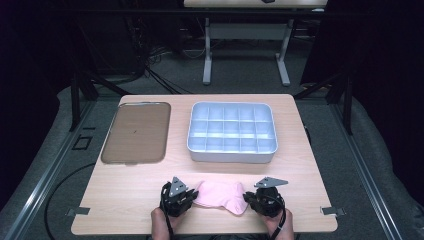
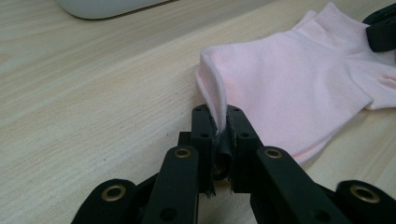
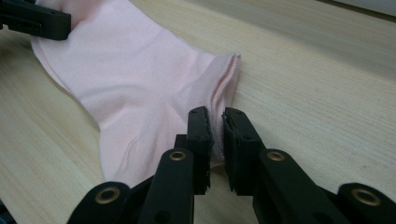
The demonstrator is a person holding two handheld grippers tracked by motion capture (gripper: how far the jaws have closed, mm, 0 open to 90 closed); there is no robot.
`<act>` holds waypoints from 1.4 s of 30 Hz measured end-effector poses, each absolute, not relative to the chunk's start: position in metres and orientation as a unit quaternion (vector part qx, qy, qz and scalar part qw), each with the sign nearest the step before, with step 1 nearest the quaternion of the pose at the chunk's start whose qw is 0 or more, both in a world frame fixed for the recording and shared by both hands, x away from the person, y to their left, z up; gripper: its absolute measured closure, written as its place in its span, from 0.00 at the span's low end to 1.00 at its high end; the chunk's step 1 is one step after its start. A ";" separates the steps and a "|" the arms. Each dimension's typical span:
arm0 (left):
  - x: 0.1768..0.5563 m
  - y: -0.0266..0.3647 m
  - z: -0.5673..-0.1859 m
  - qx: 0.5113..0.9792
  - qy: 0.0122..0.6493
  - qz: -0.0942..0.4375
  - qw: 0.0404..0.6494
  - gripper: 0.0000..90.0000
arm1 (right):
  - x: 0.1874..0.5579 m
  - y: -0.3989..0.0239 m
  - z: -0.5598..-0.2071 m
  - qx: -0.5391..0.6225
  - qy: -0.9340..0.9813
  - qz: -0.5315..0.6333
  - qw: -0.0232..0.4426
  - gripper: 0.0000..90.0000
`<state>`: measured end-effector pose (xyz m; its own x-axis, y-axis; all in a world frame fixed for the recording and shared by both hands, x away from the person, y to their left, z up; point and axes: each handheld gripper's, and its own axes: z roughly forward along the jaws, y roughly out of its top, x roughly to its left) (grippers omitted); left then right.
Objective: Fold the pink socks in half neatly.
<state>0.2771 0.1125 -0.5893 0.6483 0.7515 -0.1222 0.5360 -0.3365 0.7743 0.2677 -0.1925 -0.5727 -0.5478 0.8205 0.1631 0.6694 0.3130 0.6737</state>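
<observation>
**Both grippers pinch the sock, ready to lift**

Nearest the person, at the table's six o'clock edge, a pale pink knitted cotton sock (image 1: 219, 196) lies flat on the light wood-grain tabletop (image 1: 125, 190). The left gripper (image 1: 186, 196), at the sock's nine o'clock, has its jaws pressed together on a raised fold of the sock's edge, clear in the left gripper view (image 2: 218, 122). The right gripper (image 1: 250, 198), at three o'clock, nips the ribbed cuff edge (image 3: 215, 122) the same way.

The step looks like the grasp itself, just taken at both ends. The next move probably calls for an even lift, both hands together, keeping the thin fabric from slipping out.

The sock is soft, smooth, faintly creased, and limp.

Farther off stand a white plastic divided organiser tray (image 1: 232, 155) at twelve o'clock and a brown flat rectangular tray (image 1: 136, 133) at ten o'clock.
</observation>
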 end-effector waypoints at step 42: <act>0.279 0.114 -0.590 0.811 0.390 0.116 0.420 0.91 | 0.251 -0.164 -0.535 0.397 0.823 0.384 0.128 0.90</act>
<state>0.2788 0.1138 -0.5897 0.6682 0.7307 -0.1402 0.5359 -0.3421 0.7719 0.2505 -0.1641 -0.5345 -0.6517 0.7525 0.0949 0.5560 0.3889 0.7346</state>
